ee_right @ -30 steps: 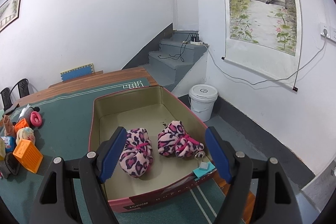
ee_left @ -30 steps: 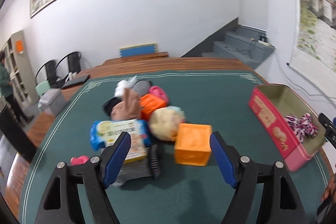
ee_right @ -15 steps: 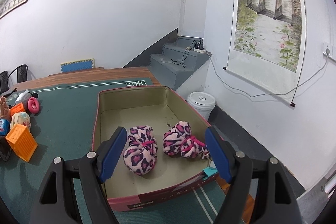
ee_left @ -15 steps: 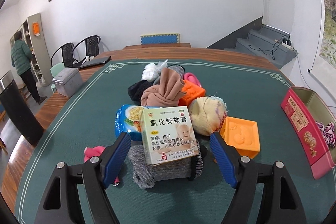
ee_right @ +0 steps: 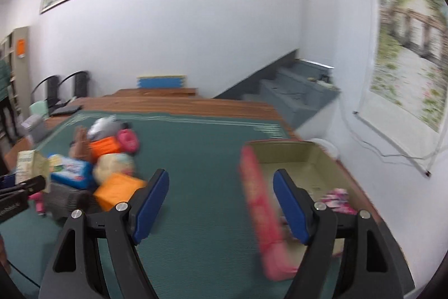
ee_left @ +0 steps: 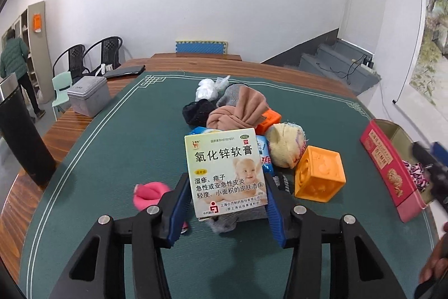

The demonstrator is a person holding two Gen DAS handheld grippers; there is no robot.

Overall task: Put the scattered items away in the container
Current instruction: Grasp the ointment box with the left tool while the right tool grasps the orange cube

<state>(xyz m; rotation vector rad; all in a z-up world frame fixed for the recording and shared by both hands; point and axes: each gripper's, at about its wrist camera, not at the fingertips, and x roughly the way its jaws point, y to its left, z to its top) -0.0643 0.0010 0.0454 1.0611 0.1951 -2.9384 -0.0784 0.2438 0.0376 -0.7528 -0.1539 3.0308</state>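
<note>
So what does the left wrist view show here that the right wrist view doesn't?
Only the left: the printed front of the ointment box between the left gripper fingers, and a black sock.

Only the right: the tin interior, the open right gripper, a pink ring.

Both: the orange cube, the yellow ball.

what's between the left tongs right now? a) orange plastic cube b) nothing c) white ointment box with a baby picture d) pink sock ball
c: in the left wrist view the left tongs close their blue pads on both sides of the white cardboard ointment box with a baby picture; the orange plastic cube sits apart on the green table cloth.
</note>
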